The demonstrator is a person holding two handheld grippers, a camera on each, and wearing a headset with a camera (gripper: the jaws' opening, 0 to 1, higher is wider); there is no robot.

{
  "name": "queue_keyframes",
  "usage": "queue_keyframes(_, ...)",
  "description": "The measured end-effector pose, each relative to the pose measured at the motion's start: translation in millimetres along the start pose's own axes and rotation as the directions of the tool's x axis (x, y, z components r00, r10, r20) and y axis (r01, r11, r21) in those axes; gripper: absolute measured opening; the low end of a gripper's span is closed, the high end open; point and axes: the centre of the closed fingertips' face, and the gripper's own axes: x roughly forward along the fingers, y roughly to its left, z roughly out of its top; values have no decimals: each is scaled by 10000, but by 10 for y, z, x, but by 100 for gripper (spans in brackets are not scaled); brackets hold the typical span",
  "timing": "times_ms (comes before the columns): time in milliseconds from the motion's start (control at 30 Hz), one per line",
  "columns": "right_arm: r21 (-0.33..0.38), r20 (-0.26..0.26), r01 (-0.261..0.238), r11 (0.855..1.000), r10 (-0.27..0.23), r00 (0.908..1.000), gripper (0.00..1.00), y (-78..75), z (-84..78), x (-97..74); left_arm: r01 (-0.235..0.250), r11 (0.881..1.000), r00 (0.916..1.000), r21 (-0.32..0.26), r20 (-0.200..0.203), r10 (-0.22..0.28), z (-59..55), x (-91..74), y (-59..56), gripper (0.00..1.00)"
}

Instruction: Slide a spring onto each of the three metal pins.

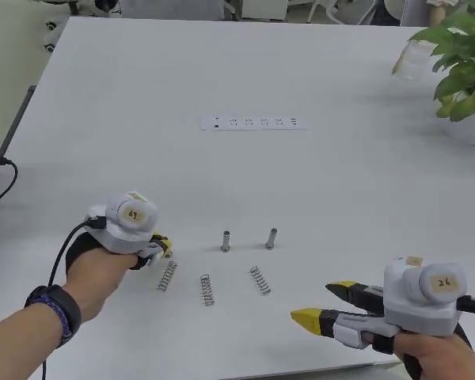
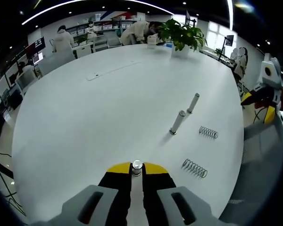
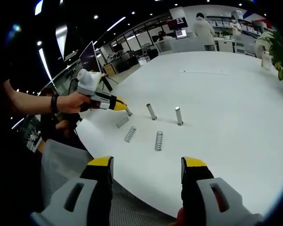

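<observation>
Step in hand: the very start, by my reading. No pin wears a spring yet, and one pin is being gripped, perhaps to steady it.
Left tool (image 2: 137, 171): closed, its yellow tips pinching the head of the third pin (image 2: 137, 164). In the right gripper view that pin looks to have its foot on the bench (image 1: 340, 182) and to lean a little.
Right tool (image 1: 323, 302): jaws wide apart and holding nothing. It hovers over the near edge of the bench, towards the right corner, well apart from the parts.
Other two pins: one (image 1: 226, 241) and its neighbour (image 1: 271, 237) stand upright side by side, free of both tools, towards the near edge and about midway along it.
Springs: three lie flat in a loose row between the pins and the near edge. The left spring (image 1: 167, 275) is just beside the left tool, the middle spring (image 1: 207, 289) and the right spring (image 1: 260, 280) are nearer the free pins. None touches a pin.
Next move: the open right tool probably has to reach in and close lightly on one spring near its end. It then lines the coil up with a pin top and lowers it straight down. The gripped pin's head is covered by the left tips, so they would need to shift lower or let go first.
</observation>
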Motion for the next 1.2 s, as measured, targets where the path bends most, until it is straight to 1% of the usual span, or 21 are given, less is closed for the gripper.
queue_keyframes(100, 35, 98, 4, 10000, -4, 10000, 57, -13, 28, -11, 22, 10000, 9999, -48, -103, -23, -44, 24, -17, 4)
queue_keyframes(267, 21, 74, 5, 10000, -5, 10000, 56, -15, 21, -8, -3, 9999, 9998, -156, -211, 0, -99, 39, -27, 6)
queue_keyframes(533, 131, 142, -23, 9999, 21, 9999, 57, -17, -19, -13, -49, 9995, 9992, -314, -388, 37, -190, 9, -29, 9)
queue_keyframes(600, 157, 137, -41, 9999, 39, 9999, 57, -19, -37, -13, -17, 9994, 9990, -343, -450, 2, -220, -7, -42, 12)
queue_keyframes(733, 170, 46, -43, 9998, 42, 10000, 57, -42, -69, -12, -74, 9993, 9988, -361, -491, 57, -273, -59, -40, 12)
queue_keyframes(900, 160, 124, -34, 9999, 32, 9999, 57, -72, -25, -26, -126, 9983, 9985, -567, -536, 95, -356, -139, -41, 14)
queue_keyframes(1000, 68, 116, -10, 10000, 10, 9999, 57, -95, 2, -19, -151, 9972, 9990, -728, -442, 119, -405, -201, -61, 14)
queue_keyframes(1100, -21, 125, -17, 10000, 18, 9999, 57, -108, 27, -17, -98, 9956, 9997, -933, -245, 75, -436, -275, -93, 17)
queue_keyframes(1200, -78, 114, -35, 10000, 35, 9999, 57, -124, 40, -9, -134, 9952, 9998, -965, -180, 117, -478, -352, -100, 20)
